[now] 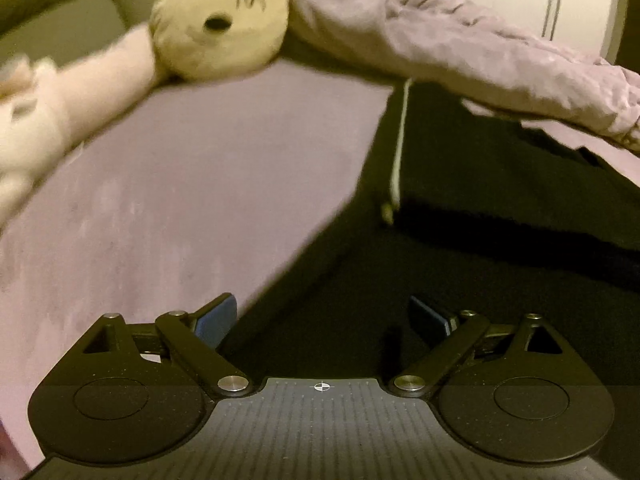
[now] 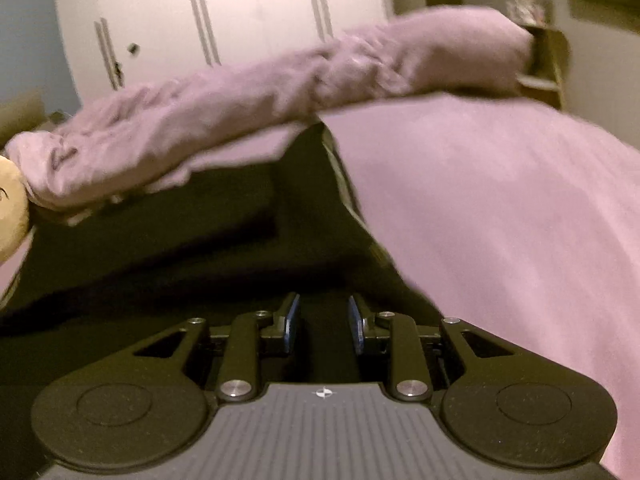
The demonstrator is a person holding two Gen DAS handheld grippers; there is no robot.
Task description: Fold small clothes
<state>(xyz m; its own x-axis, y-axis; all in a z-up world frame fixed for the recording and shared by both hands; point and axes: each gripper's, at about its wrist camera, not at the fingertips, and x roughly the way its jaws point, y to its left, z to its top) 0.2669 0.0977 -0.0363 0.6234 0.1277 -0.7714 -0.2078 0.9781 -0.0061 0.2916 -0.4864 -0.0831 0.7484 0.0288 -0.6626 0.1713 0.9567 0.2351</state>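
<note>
We see no readable writing or brand anywhere. At the far left lie two plush toys, a pink one (image 1: 36, 120) and one cream cat head (image 1: 220, 16). One black garment (image 1: 500, 240) lies spread on the lilac bed sheet (image 1: 180, 184), one crumpled lilac blanket (image 2: 280, 92) behind it. Our left gripper (image 1: 322, 316) has its jaws released and empty; our right gripper (image 2: 323, 318) hangs over the garment, jaws apart, gripping nothing.

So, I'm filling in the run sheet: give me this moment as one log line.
task: fold clothes | left gripper: open, empty | right gripper: narrow gap, nothing gripped | black garment: flat on purple bedsheet
</note>
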